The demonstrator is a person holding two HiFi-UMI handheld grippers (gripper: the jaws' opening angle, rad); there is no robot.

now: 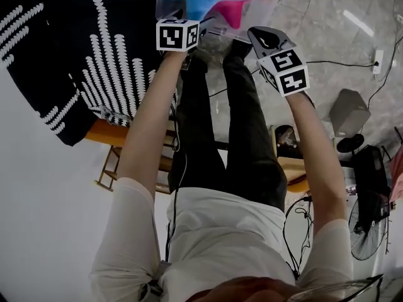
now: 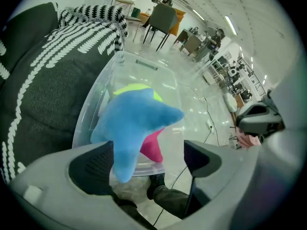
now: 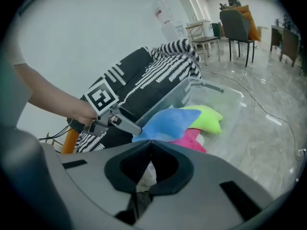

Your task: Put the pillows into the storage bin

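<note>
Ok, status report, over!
Left gripper open, right gripper shut, empty. Blue pillow on pink pillow and green pillow, in bin. Nothing in the way.

fuzzy cloth blue pillow (image 2: 136,121), clear glossy plastic bin (image 2: 148,73)

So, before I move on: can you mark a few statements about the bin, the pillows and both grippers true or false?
1. The blue pillow lies on top of the other pillows in the storage bin. True.
2. The left gripper is clamped shut. False: its jaws stand wide apart, with the blue pillow just beyond the left jaw.
3. The right gripper has its jaws together. True, with nothing held between them.
4. The bin holds only one pillow. False: a pink pillow and a yellow-green pillow are in it too.
5. The bin stands on a table. False: it stands on the glossy floor.
</note>
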